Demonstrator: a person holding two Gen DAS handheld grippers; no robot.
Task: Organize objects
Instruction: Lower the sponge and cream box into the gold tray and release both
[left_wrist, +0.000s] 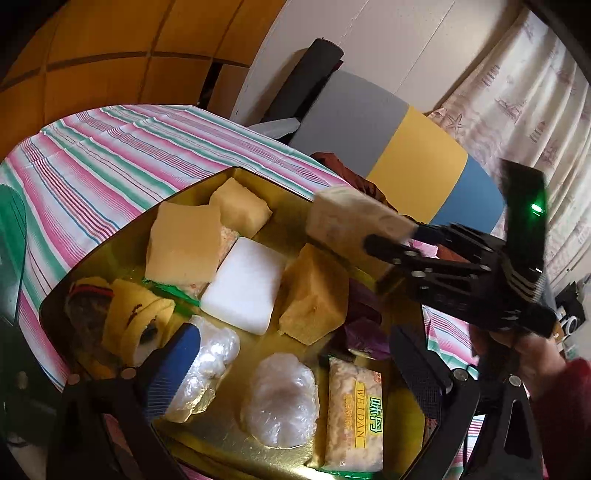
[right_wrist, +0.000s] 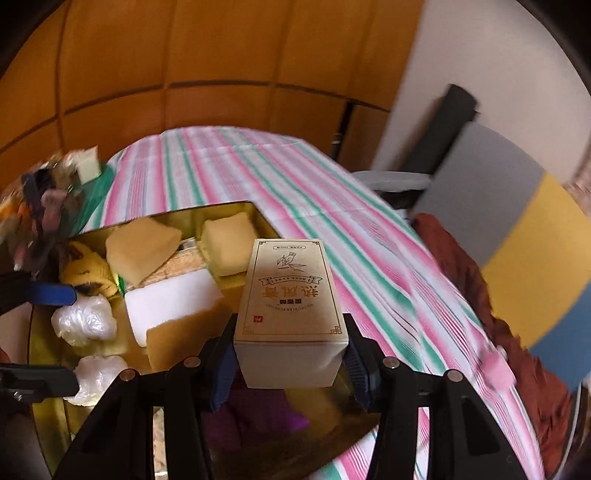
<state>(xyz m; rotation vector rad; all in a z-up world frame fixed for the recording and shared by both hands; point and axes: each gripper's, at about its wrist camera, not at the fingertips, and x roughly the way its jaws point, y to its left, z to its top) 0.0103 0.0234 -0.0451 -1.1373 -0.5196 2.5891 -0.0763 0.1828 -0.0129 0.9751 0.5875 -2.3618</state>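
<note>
A gold tray (left_wrist: 258, 173) (right_wrist: 221, 205) on the striped table holds yellow sponge blocks (left_wrist: 181, 243), a white block (left_wrist: 243, 284) (right_wrist: 170, 299), clear-wrapped pastries (left_wrist: 280, 398) (right_wrist: 85, 321), a yellow patterned roll (left_wrist: 136, 321) and a Weidan snack pack (left_wrist: 351, 410). My right gripper (right_wrist: 291, 369) (left_wrist: 406, 251) is shut on a beige printed box (right_wrist: 291, 306) (left_wrist: 354, 218), held above the tray's right side. My left gripper (left_wrist: 299, 373) (right_wrist: 55, 336) stands open and wide over the tray's near end. Its blue pad (left_wrist: 181, 369) lies against a clear-wrapped pastry (left_wrist: 207, 365).
A pink, green and white striped cloth (left_wrist: 110, 155) (right_wrist: 295, 177) covers the table. A grey, yellow and blue panel (left_wrist: 406, 162) and reddish-brown cloth (right_wrist: 480, 295) lie to the right. Blurred clutter sits on a green lid (right_wrist: 96, 188) at the left. Purple wrapping (right_wrist: 258, 417) lies under the box.
</note>
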